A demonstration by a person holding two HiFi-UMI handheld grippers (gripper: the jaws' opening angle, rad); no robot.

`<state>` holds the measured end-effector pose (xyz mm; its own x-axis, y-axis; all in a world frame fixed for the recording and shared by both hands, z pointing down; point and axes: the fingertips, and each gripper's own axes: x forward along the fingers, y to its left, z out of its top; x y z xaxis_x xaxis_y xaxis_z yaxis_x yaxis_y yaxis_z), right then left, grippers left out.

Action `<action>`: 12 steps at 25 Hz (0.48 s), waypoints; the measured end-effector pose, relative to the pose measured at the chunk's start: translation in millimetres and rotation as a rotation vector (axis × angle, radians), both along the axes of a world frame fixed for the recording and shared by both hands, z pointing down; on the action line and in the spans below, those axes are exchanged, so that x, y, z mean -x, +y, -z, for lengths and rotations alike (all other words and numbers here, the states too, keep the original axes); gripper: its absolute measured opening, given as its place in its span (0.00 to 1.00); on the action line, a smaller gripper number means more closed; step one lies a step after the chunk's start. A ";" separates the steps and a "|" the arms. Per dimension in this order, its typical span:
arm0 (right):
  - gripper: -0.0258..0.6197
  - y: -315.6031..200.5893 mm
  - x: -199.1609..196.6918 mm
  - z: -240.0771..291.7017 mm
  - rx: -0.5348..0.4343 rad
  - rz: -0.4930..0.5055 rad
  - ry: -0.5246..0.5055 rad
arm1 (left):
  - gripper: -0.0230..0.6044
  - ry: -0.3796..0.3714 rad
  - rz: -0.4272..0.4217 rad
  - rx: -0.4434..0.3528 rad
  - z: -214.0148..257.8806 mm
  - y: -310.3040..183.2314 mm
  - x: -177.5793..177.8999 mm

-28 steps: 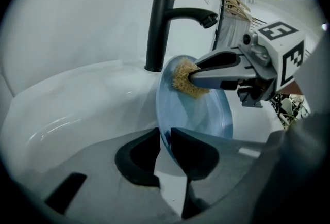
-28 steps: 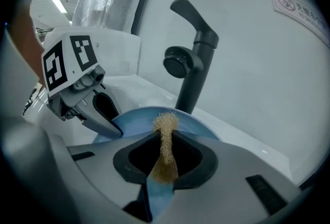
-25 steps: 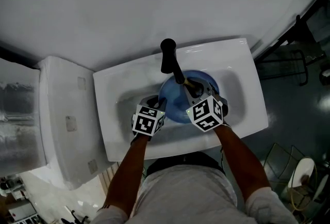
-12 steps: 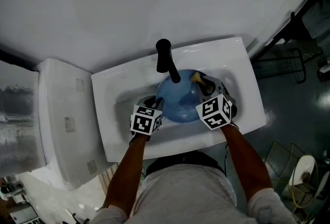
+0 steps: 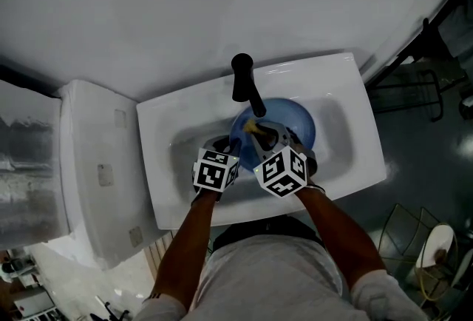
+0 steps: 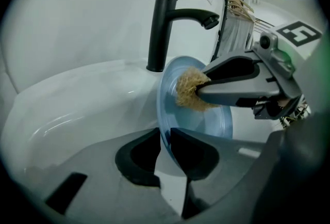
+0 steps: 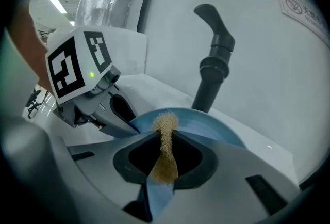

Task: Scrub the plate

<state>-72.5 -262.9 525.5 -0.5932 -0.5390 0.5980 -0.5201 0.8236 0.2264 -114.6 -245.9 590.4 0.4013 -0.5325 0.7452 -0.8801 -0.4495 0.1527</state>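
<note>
Left gripper (image 6: 164,138) clamped on blue plate (image 6: 209,122) rim, right gripper (image 7: 165,135) clamped on tan scrubber (image 7: 164,163), pressed against plate face over sink (image 5: 340,90).

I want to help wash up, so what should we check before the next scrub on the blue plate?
1. Left gripper shut on plate rim: ok.
2. Right gripper shut on scrubber: ok.
3. Scrubber touching the plate's face: ok.
4. Plate over the sink: ok.
5. Water from tap: not ok, none shows.
6. Dirt left on plate: cannot tell.
</note>
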 end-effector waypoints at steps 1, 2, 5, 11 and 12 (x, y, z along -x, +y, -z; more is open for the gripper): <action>0.14 1.1 5.2 -3.1 0.008 0.008 0.001 | 0.15 0.000 0.000 -0.001 0.3 -0.3 -0.3; 0.14 2.1 9.8 -6.3 0.016 0.015 0.002 | 0.15 0.000 0.001 -0.002 0.4 -0.5 -0.4; 0.14 4.6 20.5 -15.7 0.033 0.039 0.009 | 0.15 0.001 0.003 0.002 -0.3 -0.1 0.1; 0.14 -1.0 12.8 -19.5 0.025 0.043 0.030 | 0.15 0.000 0.007 0.007 -1.5 -0.6 1.0; 0.14 -2.9 7.4 -19.3 0.024 0.034 0.033 | 0.15 0.000 0.008 0.007 -1.6 -0.7 1.0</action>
<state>-79.9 -265.7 544.8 -0.5903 -0.5042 0.6303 -0.4844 0.8459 0.2231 -115.6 -246.6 592.0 0.3975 -0.5305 0.7487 -0.8835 -0.4417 0.1561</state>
